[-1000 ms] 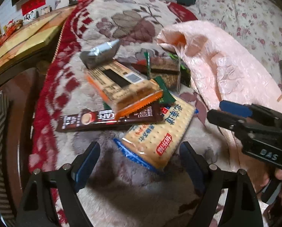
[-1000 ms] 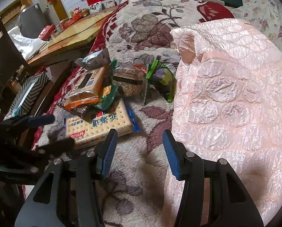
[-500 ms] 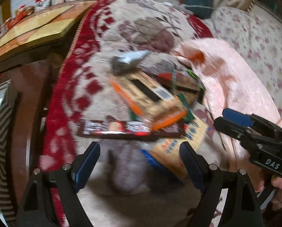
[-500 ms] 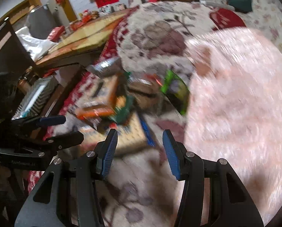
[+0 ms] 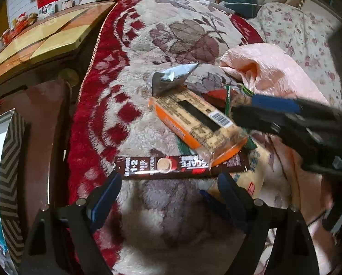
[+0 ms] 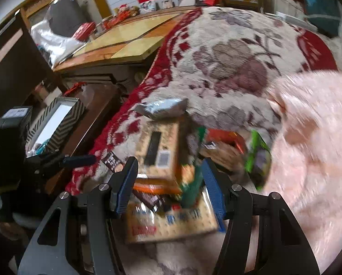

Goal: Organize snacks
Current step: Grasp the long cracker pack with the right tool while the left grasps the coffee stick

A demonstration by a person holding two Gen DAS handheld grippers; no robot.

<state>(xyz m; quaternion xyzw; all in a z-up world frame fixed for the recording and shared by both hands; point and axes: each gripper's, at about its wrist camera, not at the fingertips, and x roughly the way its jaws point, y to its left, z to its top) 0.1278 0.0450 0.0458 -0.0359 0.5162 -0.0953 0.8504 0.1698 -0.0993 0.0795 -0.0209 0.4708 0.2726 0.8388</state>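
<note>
Both my jaws stand open and grip nothing. My left gripper [image 5: 168, 186] hangs just short of the coffee stick [image 5: 180, 166], which lies on the plush blanket [image 5: 129, 73] with its long axis crosswise to the fingers, its far end tucked under the orange-edged cracker pack [image 5: 198, 123]. My right gripper [image 6: 168, 184] hovers over the same heap from the other side, above the soda cracker packet [image 6: 171, 224]. The silver pouch [image 5: 171, 78] lies beyond. The left is nearer the stick; I judge a straight push forward brings it between the open fingers.
</note>
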